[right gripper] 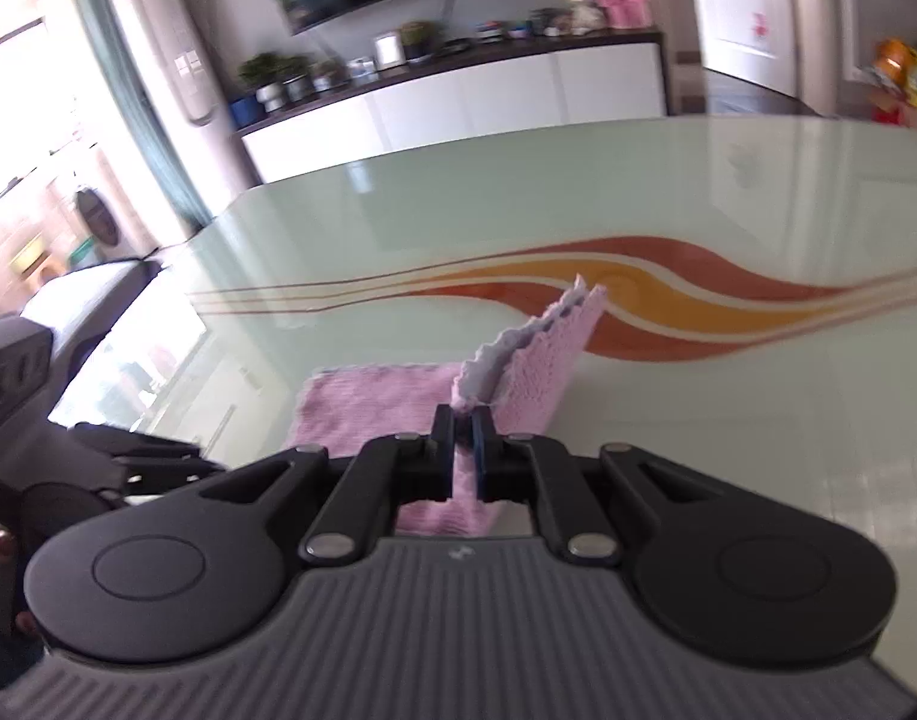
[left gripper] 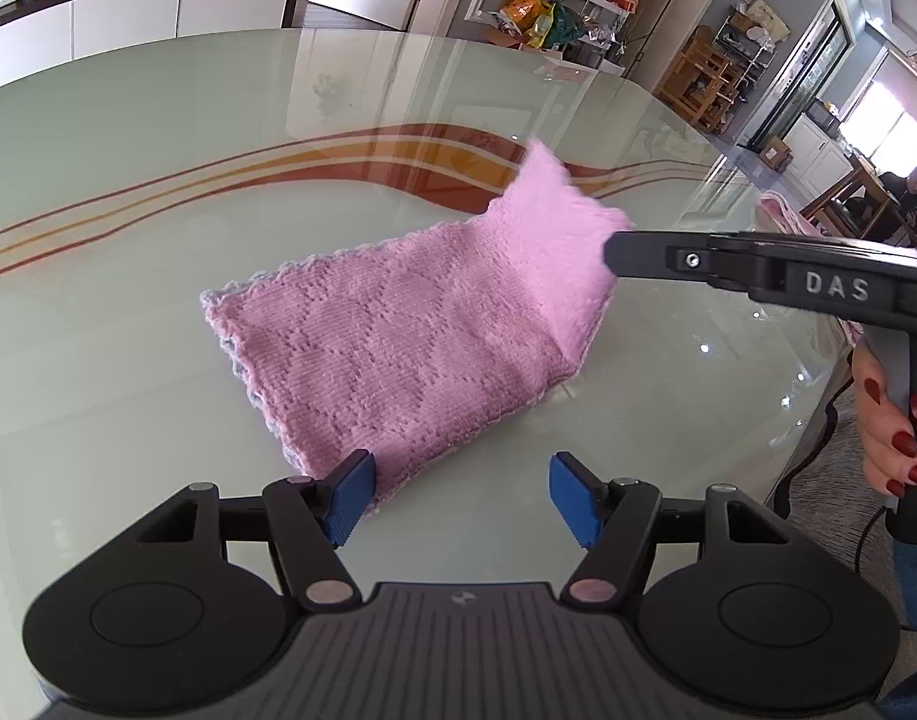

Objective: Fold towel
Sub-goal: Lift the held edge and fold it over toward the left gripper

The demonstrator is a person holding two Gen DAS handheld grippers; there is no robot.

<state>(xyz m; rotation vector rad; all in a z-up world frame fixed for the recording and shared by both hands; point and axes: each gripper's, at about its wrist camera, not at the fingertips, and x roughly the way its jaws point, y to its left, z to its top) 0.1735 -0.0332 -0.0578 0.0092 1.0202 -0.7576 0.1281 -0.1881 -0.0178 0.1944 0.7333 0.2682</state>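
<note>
While right tongs point(right gripper: 462, 420) clamp the towel point(left gripper: 398, 348) corner, lifted | left tongs point(left gripper: 461, 495) apart, empty | tabletop point(left gripper: 158, 180) | towel already doubled; final fold unfinished.

Knitted pink towel point(left gripper: 398, 336) (soft cloth); glossy glass table point(left gripper: 158, 180)

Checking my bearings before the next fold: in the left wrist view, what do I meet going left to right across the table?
Flat part of the pink towel → its lifted corner → right gripper shut on that corner → the person's hand on its handle.
</note>
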